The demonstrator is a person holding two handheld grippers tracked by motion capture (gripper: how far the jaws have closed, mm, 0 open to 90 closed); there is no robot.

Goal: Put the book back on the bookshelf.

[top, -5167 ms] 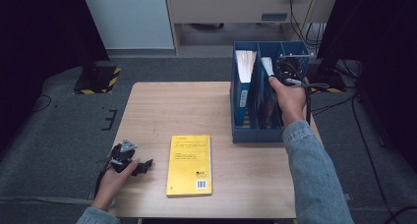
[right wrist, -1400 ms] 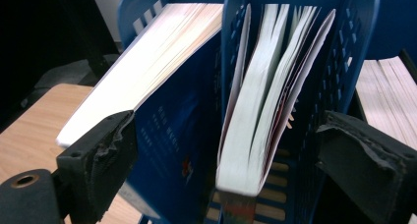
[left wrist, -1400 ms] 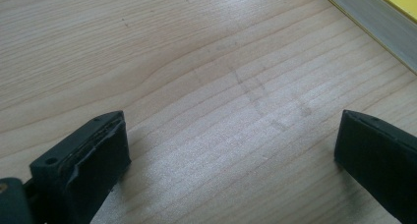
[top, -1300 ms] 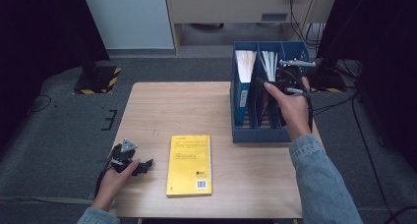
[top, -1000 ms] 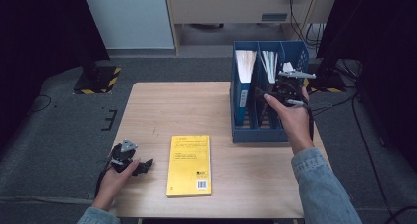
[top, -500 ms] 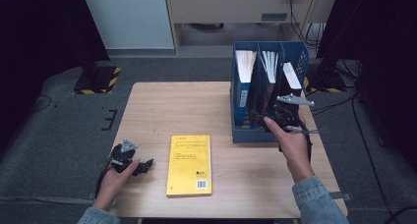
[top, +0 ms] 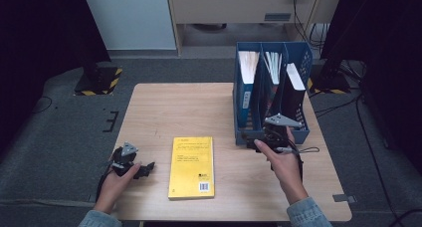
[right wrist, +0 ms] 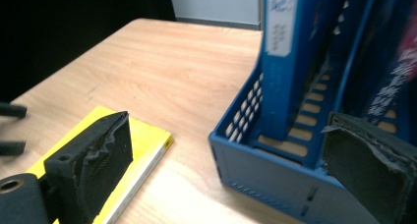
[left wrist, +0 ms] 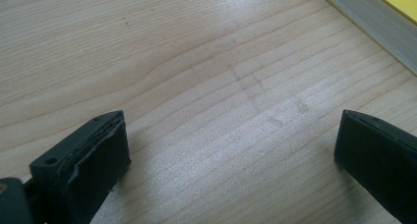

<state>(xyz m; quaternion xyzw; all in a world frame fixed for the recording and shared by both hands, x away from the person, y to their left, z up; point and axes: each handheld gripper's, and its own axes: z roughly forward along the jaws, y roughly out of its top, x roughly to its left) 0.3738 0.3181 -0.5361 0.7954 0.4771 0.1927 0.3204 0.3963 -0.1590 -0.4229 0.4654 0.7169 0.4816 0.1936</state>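
A yellow book [top: 192,167] was seen lying flat on the wooden table [top: 179,107], near its front edge and between the two hands, touched by neither gripper. The left gripper [top: 142,170] was held low at the table's front left corner, just beside the book's left edge; in the left gripper view its jaws were spread wide over bare wood, with nothing between them and the book's page edge [left wrist: 373,25] visible at the upper right. The right gripper [top: 259,143] was held close in front of the blue file rack [top: 271,135], just to the right of the book, with its grey three-cornered plate [top: 282,121] uppermost. In the right gripper view its jaws were likewise parted and empty, the left one seen over the book's corner [right wrist: 140,135] and the right one before the rack's front wall [right wrist: 275,177]. The rack was placed on the right side of the table, against its far edge, and three compartments were counted in it. A blue book [top: 246,82] was stood upright in the left compartment, papers or books in the middle one, and a dark volume [top: 293,90] in the right one.
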